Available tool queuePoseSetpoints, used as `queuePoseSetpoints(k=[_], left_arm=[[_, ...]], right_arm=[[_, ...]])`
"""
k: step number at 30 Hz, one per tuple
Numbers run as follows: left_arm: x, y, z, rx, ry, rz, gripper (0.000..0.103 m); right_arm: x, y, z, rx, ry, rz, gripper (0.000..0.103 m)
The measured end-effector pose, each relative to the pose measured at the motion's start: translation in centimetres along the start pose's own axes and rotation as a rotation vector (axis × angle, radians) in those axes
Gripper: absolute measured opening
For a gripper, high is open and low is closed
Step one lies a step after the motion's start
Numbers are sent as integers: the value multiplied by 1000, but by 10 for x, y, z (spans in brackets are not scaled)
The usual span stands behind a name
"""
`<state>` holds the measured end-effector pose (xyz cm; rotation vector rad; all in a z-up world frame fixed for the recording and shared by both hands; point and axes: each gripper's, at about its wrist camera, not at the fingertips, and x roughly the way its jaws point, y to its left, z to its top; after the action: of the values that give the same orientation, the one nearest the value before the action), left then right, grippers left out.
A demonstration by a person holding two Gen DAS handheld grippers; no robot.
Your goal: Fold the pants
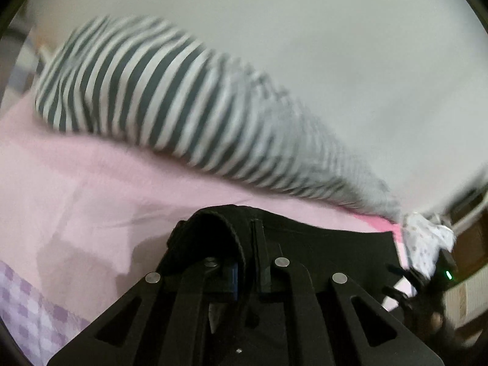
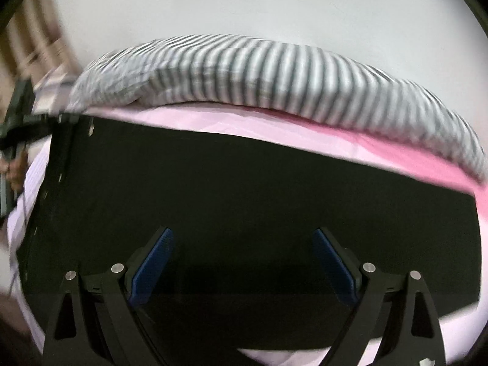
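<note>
Black pants (image 2: 244, 201) lie spread flat on a pink sheet (image 1: 76, 189) covering the bed. In the right wrist view the cloth fills the middle as one wide dark panel; its far edge runs straight with a slight downward slant to the right, a strip of pink showing beyond it. The left edge carries a seam with small pale marks and drops steeply toward the near left corner. Right gripper (image 2: 242, 267): jaws wide apart, blue pads (image 2: 152, 265) bare, nothing between them, poised over the near part of the panel. Left gripper (image 1: 244, 262): jaws together, clamped on a raised fold of the pants, the cloth humped over the fingertips. From that fold the black cloth stretches away to the right. A striped pillow (image 1: 158, 97), dark and white bands, lies along the far side of the bed against a pale wall (image 1: 335, 45), near the far edge of the pants but apart from it. Open pink sheet lies left of the left gripper; a lilac checked cloth (image 1: 27, 311) borders its near left corner. Both views are blurred.
</note>
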<state>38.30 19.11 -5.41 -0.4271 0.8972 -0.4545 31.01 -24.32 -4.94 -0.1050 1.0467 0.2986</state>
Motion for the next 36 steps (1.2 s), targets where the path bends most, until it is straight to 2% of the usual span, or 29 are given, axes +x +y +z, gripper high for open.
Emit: queuePoseSetpoints(k=[4,6,11,14,16,18,22,26,32,36], left_arm=[[-35,-26,-8,87,-82,-47,7],[-50,-33,-12,107,-113,-75,7],[-72,-51,-21,127,-159,-105,7],[-81,-57,-23,138,-166,-99,7],[-81,-57,-23,133,-168,-85,7],[-84,-54,-23,127,-166,-70,7],[-83,-52,-22,115,-158,-45,7],[-78,-52,-21,126,-146,-19,7],[-72,-48,-19,127,-138,1,7],[-68,-45,-19,130,-143,31,7]], right_arm=[[3,-7,29,-196,66,88,90],[8,-12,42,-251,103,132,88],[21,-27,81,-318,151,192,84],[31,-33,102,-351,172,265,83],[45,-36,113,-381,224,338,80],[58,-36,115,-419,289,373,75],[81,-42,107,-490,401,374,63],[87,-61,91,-493,443,350,46],[73,-84,74,-466,413,276,17],[49,-83,62,-457,339,163,9]])
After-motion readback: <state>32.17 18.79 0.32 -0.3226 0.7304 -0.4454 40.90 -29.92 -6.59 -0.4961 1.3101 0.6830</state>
